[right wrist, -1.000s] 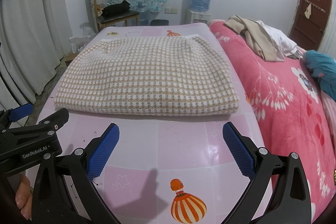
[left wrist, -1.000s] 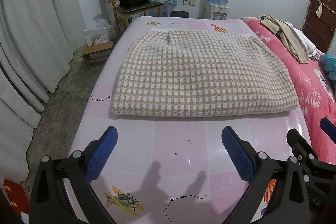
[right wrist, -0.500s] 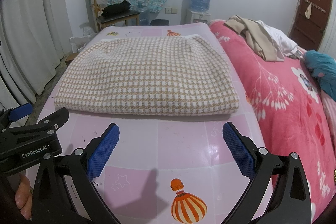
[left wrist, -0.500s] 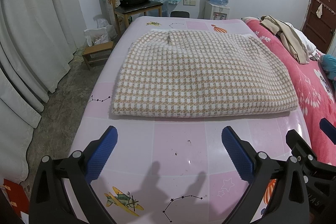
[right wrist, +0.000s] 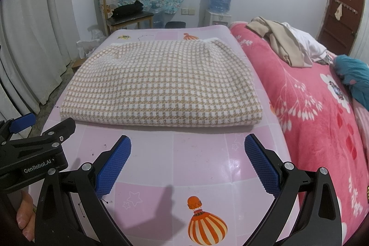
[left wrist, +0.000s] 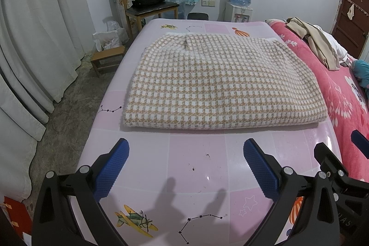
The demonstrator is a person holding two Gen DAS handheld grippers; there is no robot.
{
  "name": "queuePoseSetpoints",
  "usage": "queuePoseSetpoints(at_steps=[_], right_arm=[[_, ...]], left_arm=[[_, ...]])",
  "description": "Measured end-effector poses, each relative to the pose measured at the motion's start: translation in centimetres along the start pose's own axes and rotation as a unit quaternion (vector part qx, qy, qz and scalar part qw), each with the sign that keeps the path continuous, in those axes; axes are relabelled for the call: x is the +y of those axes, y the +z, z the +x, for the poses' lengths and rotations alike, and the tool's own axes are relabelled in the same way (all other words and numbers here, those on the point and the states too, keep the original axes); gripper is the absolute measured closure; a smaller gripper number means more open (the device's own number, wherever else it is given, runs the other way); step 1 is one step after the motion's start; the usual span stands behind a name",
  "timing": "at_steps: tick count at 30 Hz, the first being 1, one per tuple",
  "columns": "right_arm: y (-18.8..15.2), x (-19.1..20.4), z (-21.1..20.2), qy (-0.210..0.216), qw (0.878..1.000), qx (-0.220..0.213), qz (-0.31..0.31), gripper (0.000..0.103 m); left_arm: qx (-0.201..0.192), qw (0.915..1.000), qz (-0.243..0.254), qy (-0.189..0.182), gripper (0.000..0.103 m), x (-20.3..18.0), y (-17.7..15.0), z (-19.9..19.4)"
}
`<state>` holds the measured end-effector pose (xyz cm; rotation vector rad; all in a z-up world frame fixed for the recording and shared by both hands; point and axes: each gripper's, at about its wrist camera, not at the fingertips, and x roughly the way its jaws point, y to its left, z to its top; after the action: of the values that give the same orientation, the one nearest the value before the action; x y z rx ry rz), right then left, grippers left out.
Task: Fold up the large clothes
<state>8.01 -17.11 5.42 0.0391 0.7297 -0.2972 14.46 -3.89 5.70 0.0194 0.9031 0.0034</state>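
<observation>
A folded garment (left wrist: 221, 82) in a tan and white houndstooth knit is laid flat on a pink patterned table cover (left wrist: 196, 167), forming a thick, neat rectangle with its folded edge turned toward the cameras. The left gripper (left wrist: 185, 163) is held low over the bare front part of the cover, its blue-padded jaws spread wide with nothing between them, short of the garment's near edge. The right gripper (right wrist: 187, 158) is held beside it in the same way, jaws wide and empty, also clear of the garment. In the right wrist view, the body of the left gripper is seen at the lower left, with fingertips (right wrist: 24, 217) of the hand below it. A pink floral blanket (right wrist: 306, 103) is spread to the right of the cover, with a beige garment (right wrist: 279, 43) heaped on it. A wooden chair (left wrist: 147, 4), a water dispenser (left wrist: 239, 4) and white curtains (left wrist: 34, 38) are seen behind.
</observation>
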Motion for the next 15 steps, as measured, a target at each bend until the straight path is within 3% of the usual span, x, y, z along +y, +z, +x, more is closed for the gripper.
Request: queuePoseSetpoints(at_steps=[15], right_arm=[[-0.08,-0.1,0.0,0.001,1.0,0.0,0.0,0.008]], left_arm=[[0.0,1.0,0.0,0.0,0.005,-0.01,0.05,0.03]])
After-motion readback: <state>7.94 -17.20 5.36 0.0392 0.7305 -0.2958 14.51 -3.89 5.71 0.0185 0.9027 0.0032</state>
